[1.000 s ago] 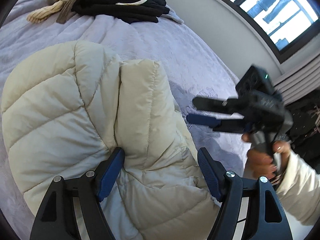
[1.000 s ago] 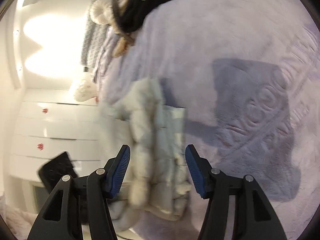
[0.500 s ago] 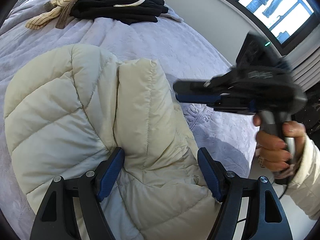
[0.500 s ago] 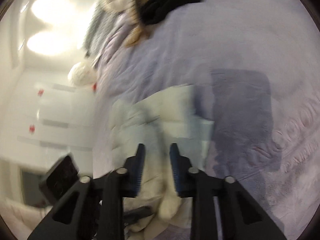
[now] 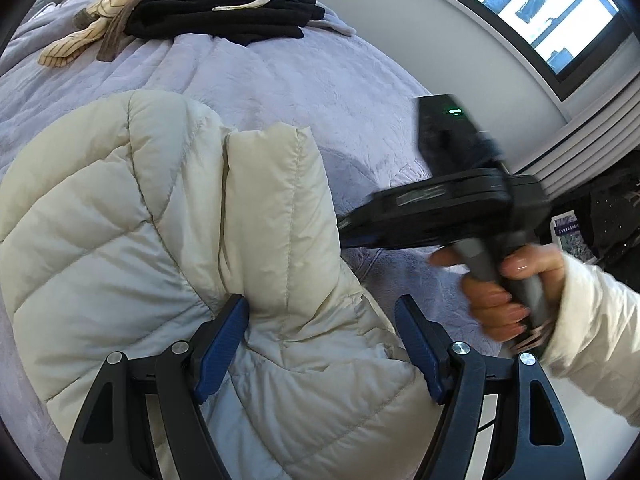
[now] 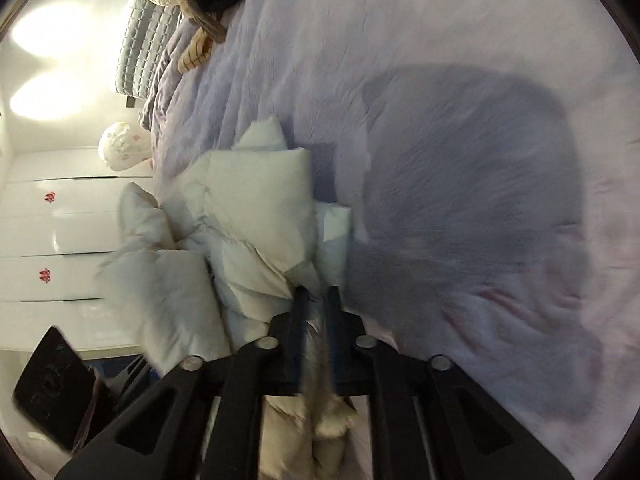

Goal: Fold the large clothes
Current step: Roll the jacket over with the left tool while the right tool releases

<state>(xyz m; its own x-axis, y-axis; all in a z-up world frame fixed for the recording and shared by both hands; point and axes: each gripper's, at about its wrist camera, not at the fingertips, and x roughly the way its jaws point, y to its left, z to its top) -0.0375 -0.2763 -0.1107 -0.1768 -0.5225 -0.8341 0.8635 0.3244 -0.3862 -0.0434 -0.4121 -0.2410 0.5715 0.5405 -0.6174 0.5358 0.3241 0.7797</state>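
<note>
Since a second ago, the right gripper [image 6: 316, 312] has swung in and closed its fingers, which then stood wide apart, on an edge of the puffer jacket [image 5: 160, 240].

Left wrist view: the left gripper [image 5: 322, 344] stays wide open, its pads resting on the cream jacket at 6 o'clock. The jacket lies bunched on the lavender bedspread [image 5: 300, 76], with the right gripper at 3 o'clock and a pile of clothes [image 5: 208, 12] at 12.

Right wrist view: the jaws pinch jacket fabric at center, blurred. Folding looks barely begun; the jacket is crumpled and no neat fold shows.
</note>
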